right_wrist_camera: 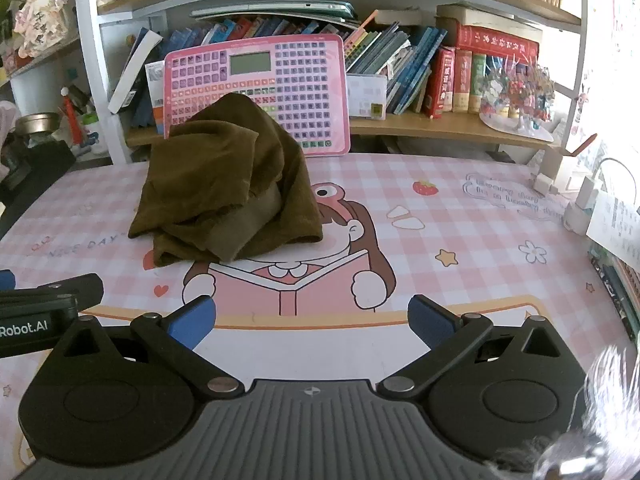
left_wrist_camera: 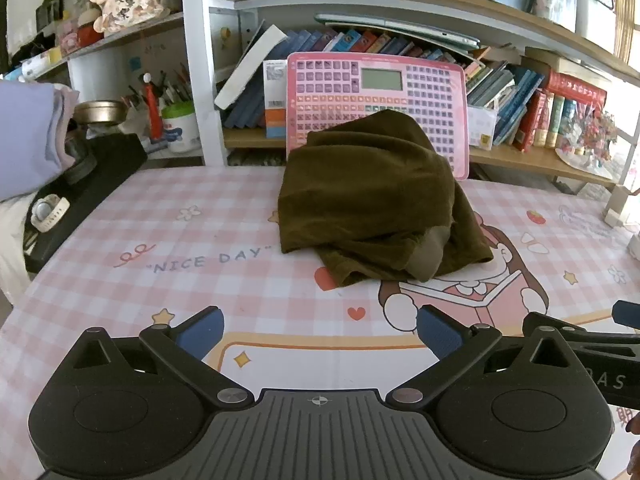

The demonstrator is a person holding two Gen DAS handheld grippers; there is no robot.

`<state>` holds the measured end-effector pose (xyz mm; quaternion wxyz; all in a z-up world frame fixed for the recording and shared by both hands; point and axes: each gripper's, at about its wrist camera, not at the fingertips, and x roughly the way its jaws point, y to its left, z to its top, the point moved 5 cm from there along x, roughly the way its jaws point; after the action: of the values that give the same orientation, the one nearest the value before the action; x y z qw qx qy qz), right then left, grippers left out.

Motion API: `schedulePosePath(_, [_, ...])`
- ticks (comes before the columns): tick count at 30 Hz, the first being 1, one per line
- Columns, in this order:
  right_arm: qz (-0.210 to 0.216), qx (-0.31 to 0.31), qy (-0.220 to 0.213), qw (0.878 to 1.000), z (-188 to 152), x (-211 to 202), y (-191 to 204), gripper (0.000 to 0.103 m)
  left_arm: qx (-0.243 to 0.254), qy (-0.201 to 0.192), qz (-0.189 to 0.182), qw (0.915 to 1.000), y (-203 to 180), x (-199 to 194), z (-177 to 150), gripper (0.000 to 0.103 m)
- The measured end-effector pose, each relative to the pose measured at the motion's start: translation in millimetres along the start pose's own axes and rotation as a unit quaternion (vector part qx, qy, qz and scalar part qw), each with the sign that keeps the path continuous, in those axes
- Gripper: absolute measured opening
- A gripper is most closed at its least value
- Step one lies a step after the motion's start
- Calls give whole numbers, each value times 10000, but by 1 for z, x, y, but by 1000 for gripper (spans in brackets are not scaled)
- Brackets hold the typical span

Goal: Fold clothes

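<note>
Garment (left_wrist_camera: 372, 200), olive-brown, crumpled in a heap near desk's (left_wrist_camera: 160, 216) far edge, leaning against a pink board (left_wrist_camera: 424, 92). Left gripper (left_wrist_camera: 320, 334) and right gripper (right_wrist_camera: 312, 322) at near edge, jaws fully spread, empty, touching nothing.

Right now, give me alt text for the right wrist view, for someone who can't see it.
A crumpled brown garment lies in a heap on a pink checked table mat, in front of a pink keyboard toy leaning on a bookshelf. The right gripper is open and empty in the foreground.
</note>
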<state>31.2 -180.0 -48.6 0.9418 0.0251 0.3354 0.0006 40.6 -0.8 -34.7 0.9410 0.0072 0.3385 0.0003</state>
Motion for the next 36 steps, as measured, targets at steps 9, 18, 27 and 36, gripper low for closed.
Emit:
schedulePosePath(9, [-30,-16,36,10000,0,1,0,103,-26,30,-30,10000,1,0,0,103])
schedulePosePath(18, [-60,16,65,10000,-1,3,-1,103,11,57,-52,10000,-1,3,2,103])
schedulePosePath(27, [-69,24,90,9999,0,5,-2,103,19,65,-78,9999,-2,5,3,103])
schedulePosePath(36, [-70,12,105,9999,0,6,0,103,11,63,-71,10000,0,5,3,103])
